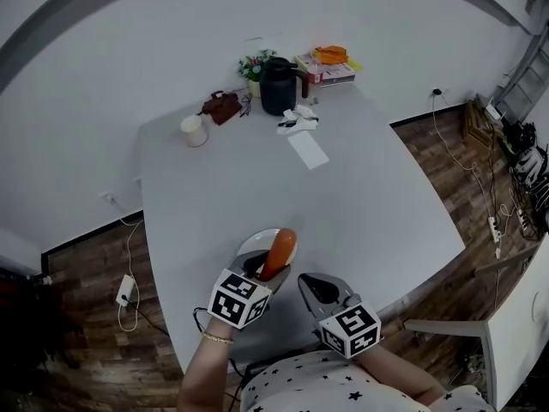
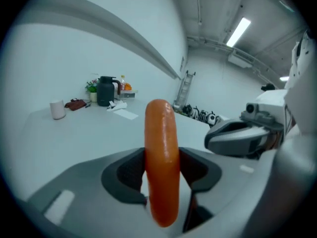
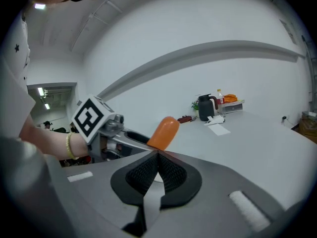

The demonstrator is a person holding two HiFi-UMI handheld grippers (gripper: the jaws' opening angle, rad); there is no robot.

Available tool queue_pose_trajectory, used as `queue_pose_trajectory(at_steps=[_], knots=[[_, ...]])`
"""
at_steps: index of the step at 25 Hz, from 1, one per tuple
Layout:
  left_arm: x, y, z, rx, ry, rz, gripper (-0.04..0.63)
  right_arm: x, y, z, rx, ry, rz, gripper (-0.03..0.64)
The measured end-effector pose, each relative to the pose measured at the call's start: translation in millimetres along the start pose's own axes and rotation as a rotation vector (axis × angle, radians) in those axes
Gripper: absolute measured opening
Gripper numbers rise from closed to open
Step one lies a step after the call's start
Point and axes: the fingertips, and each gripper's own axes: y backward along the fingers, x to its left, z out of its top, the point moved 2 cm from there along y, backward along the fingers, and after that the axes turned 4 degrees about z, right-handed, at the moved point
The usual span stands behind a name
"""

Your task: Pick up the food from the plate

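So the left gripper (image 1: 260, 270) has its 2 jaws clamped on the sausage (image 1: 280, 249), long axis pointing up and away over the plate (image 1: 246, 249), with the right gripper (image 1: 316, 288) closed tight and empty just beside.

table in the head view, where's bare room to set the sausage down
The wide middle of the table, between the white sheet and the plate, is bare, as is the right side past the sheet. Crowded: the far edge, from the cup to the dark jug and the books.
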Motion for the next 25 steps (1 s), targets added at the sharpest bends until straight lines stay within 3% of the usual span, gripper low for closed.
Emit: queue_pose_trajectory(at_steps=[3, 8, 17, 25], knots=[[-17, 16, 3, -0.100, 0.042, 0.041, 0.208, -4, 2, 5, -0.015, 0.016, -0.010, -0.002], [-34, 28, 1, -0.181, 0.122, 0.091, 0.207, -8, 5, 10, -0.026, 0.041, -0.022, -0.002], [-38, 34, 2, -0.209, 0.182, 0.121, 0.207, -7, 7, 19, -0.052, 0.092, -0.035, -0.002], [-35, 40, 7, -0.230, 0.187, 0.138, 0.207, -6, 6, 20, -0.054, 0.099, -0.038, -0.002]])
